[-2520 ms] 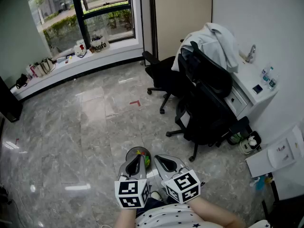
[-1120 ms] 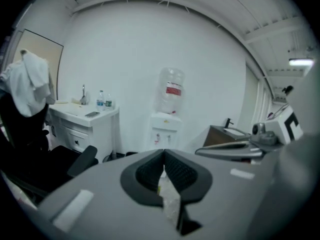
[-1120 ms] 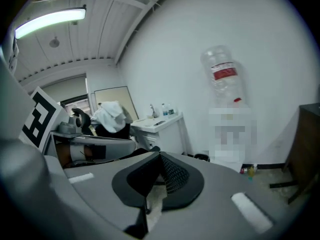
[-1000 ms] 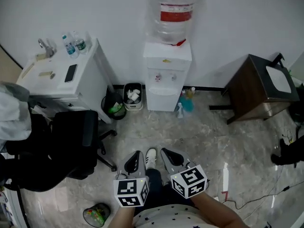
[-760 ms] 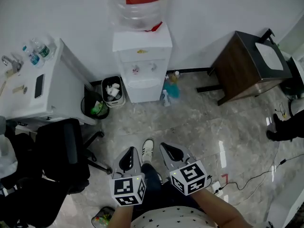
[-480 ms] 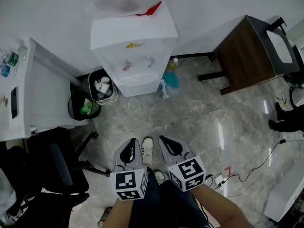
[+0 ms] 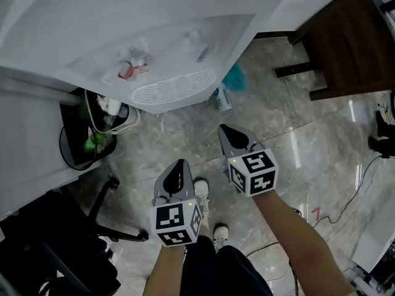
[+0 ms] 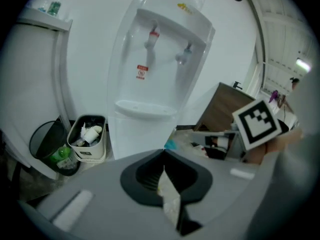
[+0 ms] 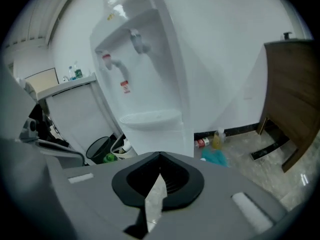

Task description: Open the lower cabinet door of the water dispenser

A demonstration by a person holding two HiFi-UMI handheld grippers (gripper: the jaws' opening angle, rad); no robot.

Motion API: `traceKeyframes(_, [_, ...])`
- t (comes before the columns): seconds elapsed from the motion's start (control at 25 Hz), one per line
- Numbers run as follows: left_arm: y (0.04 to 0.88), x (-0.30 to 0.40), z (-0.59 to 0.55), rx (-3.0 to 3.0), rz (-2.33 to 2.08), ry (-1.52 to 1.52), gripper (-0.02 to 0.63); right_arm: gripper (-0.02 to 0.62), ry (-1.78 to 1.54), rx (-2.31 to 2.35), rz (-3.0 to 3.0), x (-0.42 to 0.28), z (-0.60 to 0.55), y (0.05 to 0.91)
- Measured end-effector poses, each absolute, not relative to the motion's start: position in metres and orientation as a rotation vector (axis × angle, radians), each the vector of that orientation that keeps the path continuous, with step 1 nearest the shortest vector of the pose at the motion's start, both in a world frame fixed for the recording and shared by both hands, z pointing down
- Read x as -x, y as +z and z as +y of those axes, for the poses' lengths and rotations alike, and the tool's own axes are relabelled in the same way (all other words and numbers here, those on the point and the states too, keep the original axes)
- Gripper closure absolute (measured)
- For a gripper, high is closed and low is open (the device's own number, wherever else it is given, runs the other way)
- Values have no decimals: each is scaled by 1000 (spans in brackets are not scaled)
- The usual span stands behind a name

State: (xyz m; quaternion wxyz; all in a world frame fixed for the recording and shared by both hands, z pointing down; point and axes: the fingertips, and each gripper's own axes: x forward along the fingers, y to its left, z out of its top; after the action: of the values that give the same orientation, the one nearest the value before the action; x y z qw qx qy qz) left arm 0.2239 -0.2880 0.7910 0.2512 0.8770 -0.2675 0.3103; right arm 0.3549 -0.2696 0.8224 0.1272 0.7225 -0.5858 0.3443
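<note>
at the far left a round black bin [image 8: 46, 145] with a green bottle in it stands beside a white bin [image 8: 86, 140] full of rubbish, both close against the left side of the water dispenser [image 7: 154, 36]. a black office chair [image 7: 55, 251] sits nearer, at the left edge.

the dispenser stands against the white wall, with a red tap [image 8: 151, 36] and a grey tap [image 8: 184, 55] above the drip tray [image 7: 173, 91]. the lower cabinet door [image 8: 134, 136] is the plain white front below that tray; it looks shut.

the left gripper [image 7: 181, 163] points down and forward at the dispenser, jaws clenched together on nothing, short of the door. the right gripper [image 7: 226, 129], a little farther forward, is clenched the same way and empty; it too is clear of the door.

right of the dispenser's foot lie a small bottle [image 7: 221, 98] and something teal [image 7: 234, 78] on the grey marble floor [image 7: 290, 134]. at the far right stands a brown wooden cabinet [image 7: 349, 42].
</note>
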Motion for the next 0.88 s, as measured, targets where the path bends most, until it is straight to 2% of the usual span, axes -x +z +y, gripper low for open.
traceKeyframes(0.12, [822,-229,-291,-2384,-676,871,600,601,1017,-2054,-1700,-381,-290,870])
traceKeyframes(0.2, [834,-232,-293,-2380,-656,882,600,466,1007,-1982,-1722,-396,-306,892])
traceKeyframes(0.28, [840,-231,-296,-2380,-649,886,600,366,991,-1934,-1734,-409,-322,904])
traceKeyframes(0.4, [844,-232,-302,-2372,-652,882,600,268,938,-1936,-1730,-433,-345,906])
traceKeyframes(0.52, [846,-234,-304,-2364,-657,889,600,250,883,-1914,-1793,-441,-367,898])
traceKeyframes(0.88, [847,-237,-297,-2356,-643,891,600,270,877,-1907,-1771,-432,-368,894])
